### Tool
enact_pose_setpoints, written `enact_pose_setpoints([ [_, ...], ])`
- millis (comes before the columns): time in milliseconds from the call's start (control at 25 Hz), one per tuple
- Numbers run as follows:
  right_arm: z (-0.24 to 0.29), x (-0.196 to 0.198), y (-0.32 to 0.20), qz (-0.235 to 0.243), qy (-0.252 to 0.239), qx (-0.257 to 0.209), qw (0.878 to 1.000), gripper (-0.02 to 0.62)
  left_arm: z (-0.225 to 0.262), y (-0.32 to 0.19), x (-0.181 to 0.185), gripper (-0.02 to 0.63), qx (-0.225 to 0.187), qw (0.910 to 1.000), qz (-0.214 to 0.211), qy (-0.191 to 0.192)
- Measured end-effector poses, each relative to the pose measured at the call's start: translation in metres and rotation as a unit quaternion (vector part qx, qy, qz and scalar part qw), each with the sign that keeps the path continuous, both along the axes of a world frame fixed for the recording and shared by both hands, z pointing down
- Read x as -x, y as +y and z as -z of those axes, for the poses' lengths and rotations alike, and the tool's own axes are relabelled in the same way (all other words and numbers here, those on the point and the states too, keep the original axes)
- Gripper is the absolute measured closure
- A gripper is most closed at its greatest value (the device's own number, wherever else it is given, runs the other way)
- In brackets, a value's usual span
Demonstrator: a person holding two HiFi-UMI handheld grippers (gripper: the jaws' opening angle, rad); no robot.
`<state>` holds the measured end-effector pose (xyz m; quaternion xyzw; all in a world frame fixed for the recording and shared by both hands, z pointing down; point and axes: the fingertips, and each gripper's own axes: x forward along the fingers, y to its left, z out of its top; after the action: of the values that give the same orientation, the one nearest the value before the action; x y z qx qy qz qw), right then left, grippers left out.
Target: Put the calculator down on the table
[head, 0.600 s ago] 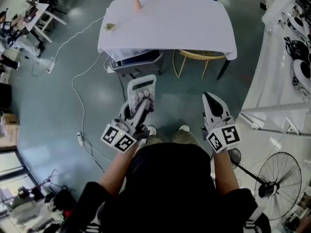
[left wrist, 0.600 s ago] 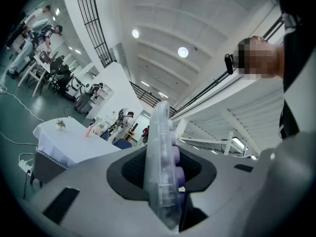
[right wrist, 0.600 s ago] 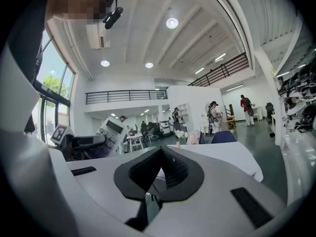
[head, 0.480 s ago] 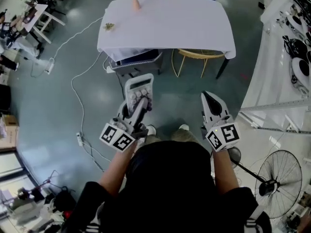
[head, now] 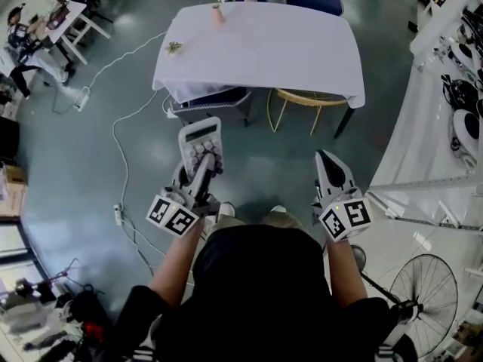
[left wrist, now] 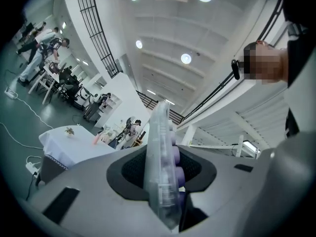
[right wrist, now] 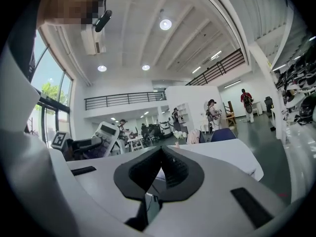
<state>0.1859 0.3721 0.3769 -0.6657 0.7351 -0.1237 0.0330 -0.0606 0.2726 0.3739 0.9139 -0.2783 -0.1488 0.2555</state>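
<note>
Pale grey plastic, the calculator (head: 201, 143) is pinched in the left claw (head: 202, 164) and held in the air over the floor (head: 90, 149), well short of the white-clothed tabletop (head: 287, 51). From the head view its keys face up. The left gripper view shows only its thin edge (left wrist: 160, 147) standing upright between the left claw's pads (left wrist: 136, 169), which press on both sides at a narrow spread, the rounded keys bulging to the right. The right gripper view catches the calculator's display and face (right wrist: 105, 132) far to its left. The right claw (head: 327, 158) hovers level beside it, apart. Its pads (right wrist: 173, 172) are pressed together with nothing between them.
</note>
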Motion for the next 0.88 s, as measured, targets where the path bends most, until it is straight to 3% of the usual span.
enact_pose_setpoints([
  [320,-0.030,-0.029,-0.009,0.048,-0.034,0.018,0.998,0.597,-0.008,0.000,-0.026,0.477,0.007,0.9987,0.051,0.001],
  [600,-0.036,-0.013,-0.044,0.095,-0.070,0.025,0.993,0.597,-0.031,-0.019,-0.030,0.477,0.040,0.9974,0.060,0.000],
  [720,-0.038,0.007,-0.072,0.121,-0.060,0.020,0.991,0.598,-0.048,-0.047,-0.031,0.477,0.056,0.9970,0.054,0.007],
  [880,-0.050,0.010,-0.119,0.124,-0.040,0.033,0.991,0.598,-0.075,-0.099,-0.041,0.477,0.080,0.9966,0.012,0.016],
])
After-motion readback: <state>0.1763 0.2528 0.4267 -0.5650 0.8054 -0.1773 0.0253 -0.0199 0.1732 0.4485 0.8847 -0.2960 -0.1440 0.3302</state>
